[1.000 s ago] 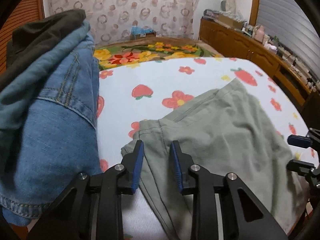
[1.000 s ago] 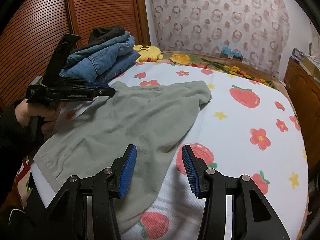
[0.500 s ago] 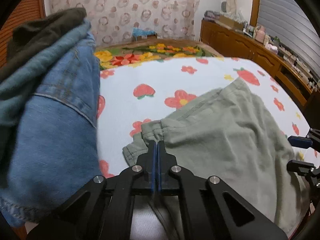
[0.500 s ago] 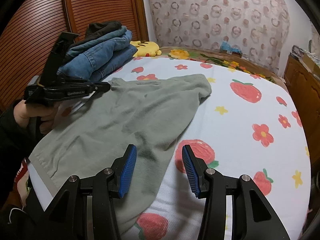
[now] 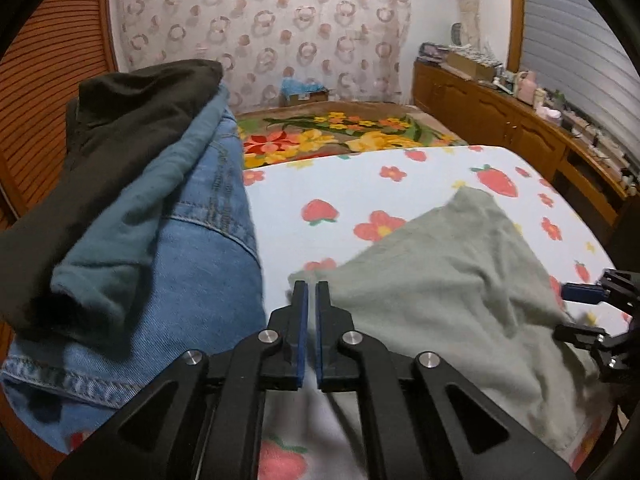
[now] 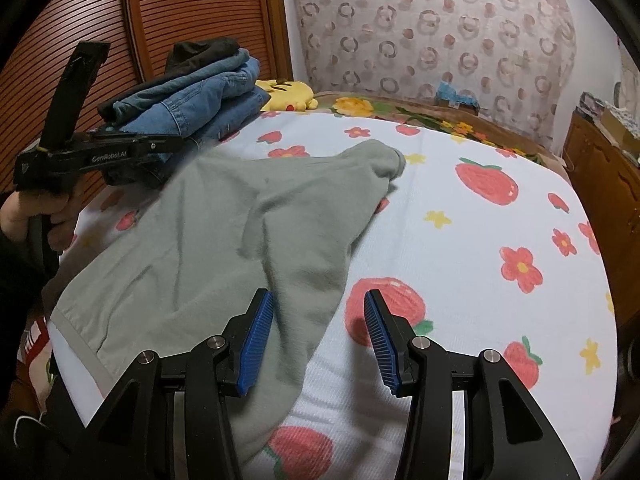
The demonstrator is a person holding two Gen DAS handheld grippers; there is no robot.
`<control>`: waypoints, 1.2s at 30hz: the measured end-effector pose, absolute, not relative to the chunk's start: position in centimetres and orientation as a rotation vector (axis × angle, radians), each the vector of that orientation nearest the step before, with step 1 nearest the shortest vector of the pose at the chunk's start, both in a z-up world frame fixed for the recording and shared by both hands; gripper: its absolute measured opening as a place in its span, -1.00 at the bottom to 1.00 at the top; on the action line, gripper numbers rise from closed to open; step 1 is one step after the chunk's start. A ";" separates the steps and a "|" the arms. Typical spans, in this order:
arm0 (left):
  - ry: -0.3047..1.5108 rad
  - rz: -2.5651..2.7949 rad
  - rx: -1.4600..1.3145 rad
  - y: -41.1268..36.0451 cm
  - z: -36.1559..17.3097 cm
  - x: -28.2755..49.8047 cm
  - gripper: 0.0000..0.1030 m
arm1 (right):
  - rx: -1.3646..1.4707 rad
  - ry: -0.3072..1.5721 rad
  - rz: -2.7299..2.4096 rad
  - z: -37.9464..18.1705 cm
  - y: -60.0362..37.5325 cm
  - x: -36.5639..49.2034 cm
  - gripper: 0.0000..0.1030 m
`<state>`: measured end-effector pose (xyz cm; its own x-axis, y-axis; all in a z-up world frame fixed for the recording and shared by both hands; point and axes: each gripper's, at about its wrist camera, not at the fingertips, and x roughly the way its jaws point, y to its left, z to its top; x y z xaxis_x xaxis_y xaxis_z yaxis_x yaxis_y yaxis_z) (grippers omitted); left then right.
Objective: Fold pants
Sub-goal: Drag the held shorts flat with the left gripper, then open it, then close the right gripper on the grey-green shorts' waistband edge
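Grey-green pants point(image 6: 224, 240) lie spread on the strawberry-print bed sheet point(image 6: 480, 240). My left gripper point(image 5: 311, 286) has one corner of the pants point(image 5: 440, 288) pinched at its fingertips. Its jaws are opening slightly, with only a narrow gap between the pads. In the right wrist view the cloth rises from the bed up to the left gripper point(image 6: 188, 145), which a hand point(image 6: 24, 212) holds. My right gripper point(image 6: 318, 296) hovers open over the near edge of the pants, nothing between its fingers. It also shows at the right edge of the left wrist view as the right gripper point(image 5: 576, 312).
A stack of folded jeans point(image 5: 180, 272) with a dark garment point(image 5: 132, 120) on top sits just left of the left gripper. A yellow plush toy point(image 6: 288, 92) lies behind the stack. A wooden cabinet point(image 5: 500, 120) runs along the right wall, slatted wardrobe doors point(image 6: 180, 12) along the left.
The left gripper closed on the pants' corner, then rose and drew back, lifting that corner off the sheet. The right gripper has stayed where it was, still open.
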<state>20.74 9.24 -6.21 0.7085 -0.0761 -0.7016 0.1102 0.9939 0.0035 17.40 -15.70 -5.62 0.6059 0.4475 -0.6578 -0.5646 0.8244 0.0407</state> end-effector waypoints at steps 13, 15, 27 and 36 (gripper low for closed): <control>0.735 -0.225 0.023 6.1 -5.8 14.1 0.47 | -0.141 0.630 0.617 -4.0 -17.8 12.6 -0.04; 0.723 -0.222 0.021 5.7 -5.9 12.8 0.48 | -0.144 0.629 0.616 -4.1 -18.2 11.3 -0.04; 0.724 -0.207 -0.019 6.0 -6.6 7.8 0.47 | -0.159 0.656 0.608 -4.8 -20.0 5.2 -0.14; 0.763 -0.195 0.006 5.3 -8.4 6.0 0.48 | -0.190 0.701 0.597 -5.4 -19.0 5.5 -0.31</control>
